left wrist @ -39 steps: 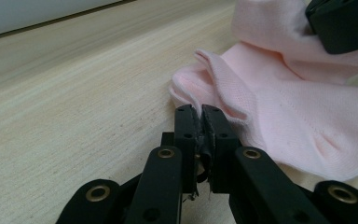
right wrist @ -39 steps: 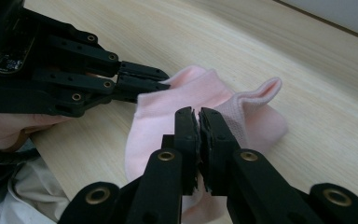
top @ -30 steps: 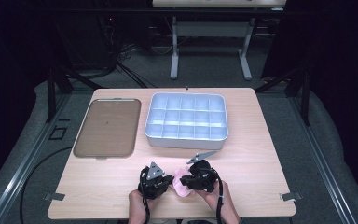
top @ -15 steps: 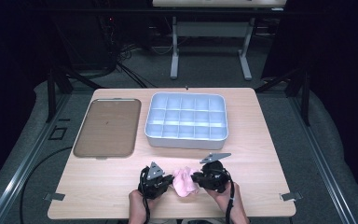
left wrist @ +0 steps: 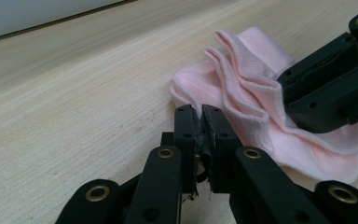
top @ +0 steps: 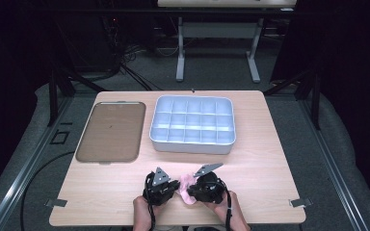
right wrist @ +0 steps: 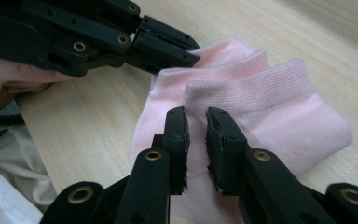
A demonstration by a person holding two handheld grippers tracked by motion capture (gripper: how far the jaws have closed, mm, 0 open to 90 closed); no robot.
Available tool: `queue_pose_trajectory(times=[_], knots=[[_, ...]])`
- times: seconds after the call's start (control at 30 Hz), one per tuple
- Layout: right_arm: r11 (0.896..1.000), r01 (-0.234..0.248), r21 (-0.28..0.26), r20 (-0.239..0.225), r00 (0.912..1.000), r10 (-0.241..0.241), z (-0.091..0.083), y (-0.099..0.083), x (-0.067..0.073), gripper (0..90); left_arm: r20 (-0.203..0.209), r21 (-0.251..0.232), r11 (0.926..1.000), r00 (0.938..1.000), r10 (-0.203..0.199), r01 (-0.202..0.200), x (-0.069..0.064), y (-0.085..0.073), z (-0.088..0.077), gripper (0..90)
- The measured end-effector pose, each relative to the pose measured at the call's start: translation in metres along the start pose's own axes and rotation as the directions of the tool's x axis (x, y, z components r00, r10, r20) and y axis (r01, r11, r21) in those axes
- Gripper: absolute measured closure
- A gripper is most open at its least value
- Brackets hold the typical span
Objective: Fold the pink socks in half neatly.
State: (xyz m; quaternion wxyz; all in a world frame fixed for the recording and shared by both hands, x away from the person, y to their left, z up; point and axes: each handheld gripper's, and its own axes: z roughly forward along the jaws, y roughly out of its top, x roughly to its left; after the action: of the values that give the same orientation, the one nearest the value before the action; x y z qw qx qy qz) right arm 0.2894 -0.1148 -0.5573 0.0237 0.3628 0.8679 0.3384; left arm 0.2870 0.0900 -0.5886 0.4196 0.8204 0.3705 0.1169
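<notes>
Lying between both grippers on the table (top: 270, 159), pink sock (top: 188, 185)

pink sock (top: 187, 186) mostly hidden between both grippers in the high view, its compartmented tray (left wrist: 37, 14) cut off, perhaps blurred

Dark room, lit work area.
Wooden tabletop (top: 270, 159) stands on grey floor (top: 318, 139); white-legged table (top: 217, 43) behind; black cables (top: 125, 67) lie on floor at rear left.
</notes>
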Motion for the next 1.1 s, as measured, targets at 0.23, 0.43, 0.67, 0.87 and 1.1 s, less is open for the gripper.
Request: queue_pose_trajectory(times=[0.23,0.43,0.67,0.87,1.1], knots=[[1.0,0.019,0.005,-0.048,0.9987,-0.019,0.0,-0.005,-0.002,70.2,-0.001,0.0,1.0,1.0,0.0,0.0,0.0,0.0,0.0,84.4],[0.995,-0.011,-0.096,-0.065,0.9979,0.004,-0.017,-0.012,-0.008,60.8,-0.001,-0.001,1.0,1.0,-0.001,0.001,0.0,0.0,0.0,84.3],[0.985,-0.116,-0.13,0.016,0.9928,0.119,-0.044,-0.026,-0.029,38.0,-0.002,-0.002,1.0,1.0,-0.004,0.004,0.0,0.0,0.0,84.3],[0.976,-0.178,-0.125,0.06,0.9806,0.186,-0.046,-0.034,-0.038,25.9,-0.009,-0.007,0.9999,0.9998,-0.015,0.015,-0.002,0.0,0.0,83.7],[0.986,-0.169,0.01,0.16,0.9733,0.165,-0.042,-0.031,-0.034,33.1,-0.01,-0.008,0.9997,0.9997,-0.022,0.022,0.0,-0.001,-0.001,78.7]])
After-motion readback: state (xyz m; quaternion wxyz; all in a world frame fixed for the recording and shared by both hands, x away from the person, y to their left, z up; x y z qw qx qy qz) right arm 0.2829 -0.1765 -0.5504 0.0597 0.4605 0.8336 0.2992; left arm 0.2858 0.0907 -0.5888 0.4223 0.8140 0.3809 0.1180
